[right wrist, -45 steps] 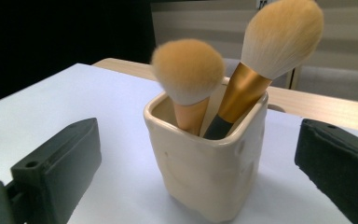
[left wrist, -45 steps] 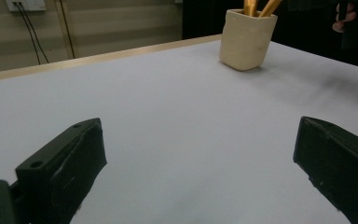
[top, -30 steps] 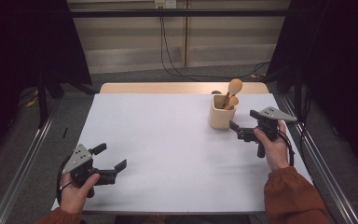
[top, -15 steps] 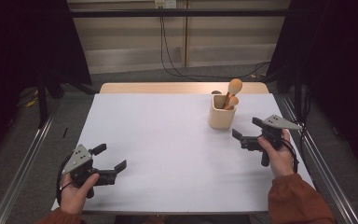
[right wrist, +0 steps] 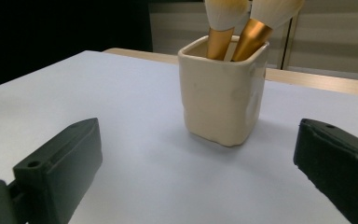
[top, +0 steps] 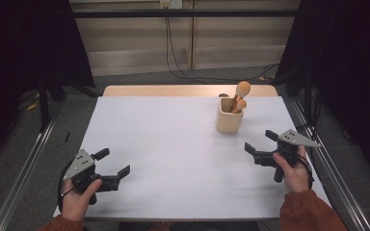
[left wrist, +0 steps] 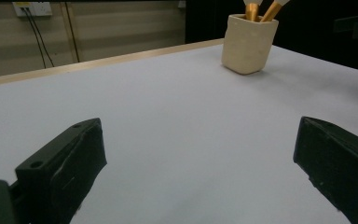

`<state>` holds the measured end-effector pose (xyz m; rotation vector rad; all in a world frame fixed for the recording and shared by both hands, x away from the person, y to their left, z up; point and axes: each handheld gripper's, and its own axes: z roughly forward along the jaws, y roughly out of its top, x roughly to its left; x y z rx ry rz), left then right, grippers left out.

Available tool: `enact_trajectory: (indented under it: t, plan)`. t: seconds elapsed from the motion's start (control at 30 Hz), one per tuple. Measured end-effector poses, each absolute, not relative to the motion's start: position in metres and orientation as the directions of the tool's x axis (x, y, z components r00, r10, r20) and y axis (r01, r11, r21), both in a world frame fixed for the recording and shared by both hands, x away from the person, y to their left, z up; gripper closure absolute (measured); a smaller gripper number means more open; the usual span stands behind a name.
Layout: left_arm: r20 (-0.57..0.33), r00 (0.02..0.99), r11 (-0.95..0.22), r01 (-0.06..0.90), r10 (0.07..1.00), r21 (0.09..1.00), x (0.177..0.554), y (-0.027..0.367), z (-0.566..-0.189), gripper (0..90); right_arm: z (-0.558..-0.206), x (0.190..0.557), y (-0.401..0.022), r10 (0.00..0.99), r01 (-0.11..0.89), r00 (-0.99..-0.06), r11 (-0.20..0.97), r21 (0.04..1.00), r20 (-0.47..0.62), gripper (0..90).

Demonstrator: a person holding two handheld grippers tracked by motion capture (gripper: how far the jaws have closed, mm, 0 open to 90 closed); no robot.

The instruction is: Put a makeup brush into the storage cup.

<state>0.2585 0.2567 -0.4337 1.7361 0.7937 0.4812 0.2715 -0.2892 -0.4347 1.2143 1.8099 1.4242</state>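
The cream cup (top: 229,115) stood upright on the white table (top: 173,144), toward its far right part, with two makeup brushes (top: 240,96) leaning in it, bristle heads up. The right gripper (top: 260,147) hovered near the cup, on the person's side of it and not touching, jaws spread wide and holding nothing. In the right gripper view the cup (right wrist: 221,91) sat between and beyond the two jaws. The left gripper (top: 112,163) was held low at the near left of the table, well apart from the cup, jaws also wide open and empty.

Judged handling: the cup looked like glazed ceramic, so rigid, fairly weighty, smooth and prone to slip or chip; a grip across its flat side walls, below the rim, seemed safest. The brushes (right wrist: 235,32) appeared light, with stiff gold ferrules and soft bristles; the ferrule or handle would be the place to take hold.

No brand, label or writing could be read on the cup or brushes.
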Motion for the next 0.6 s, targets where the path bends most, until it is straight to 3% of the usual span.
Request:
enact_trajectory:
  t: [0.6]
  plan:
    - [-0.080,0.678,-0.147,0.271,0.730,0.951,0.255,0.262,-0.433,2.1,-0.440,0.232,-0.299,0.899,0.309,-0.424,0.027,0.951,0.112,0.8]
